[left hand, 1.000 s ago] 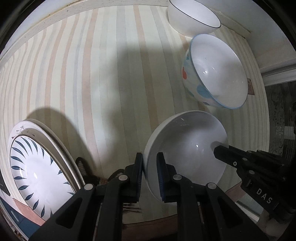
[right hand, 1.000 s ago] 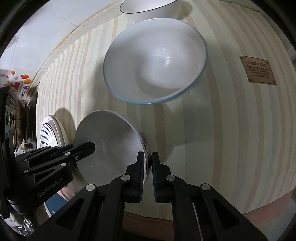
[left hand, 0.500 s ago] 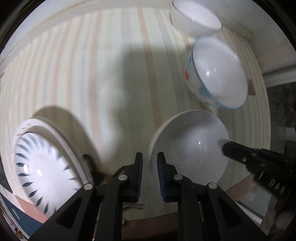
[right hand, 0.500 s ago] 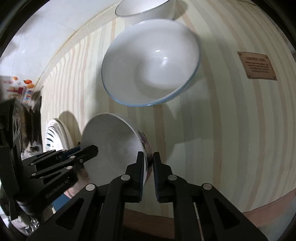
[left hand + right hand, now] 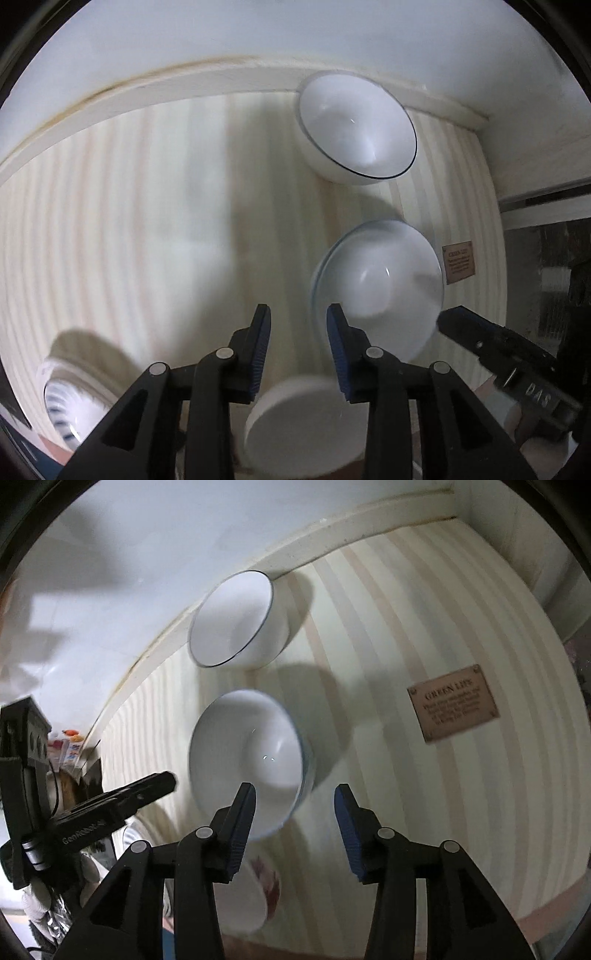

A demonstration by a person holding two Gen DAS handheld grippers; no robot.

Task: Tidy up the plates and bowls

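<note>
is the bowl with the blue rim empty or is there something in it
Empty. The blue-rimmed bowl shows only its bare white inside, with a small glint, in both wrist views; nothing lies in it.

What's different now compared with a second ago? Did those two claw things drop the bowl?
Yes. Both grippers, left and right, have just opened their fingers and let go of the flowered bowl, which now sits low beneath them as they pull away. Nothing is between either pair of fingers. The blue-rimmed bowl, dark-rimmed bowl and patterned plate stayed on the striped cloth.

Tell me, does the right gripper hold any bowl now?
No, the right gripper is open, nothing between its pads, above the bowl.
</note>
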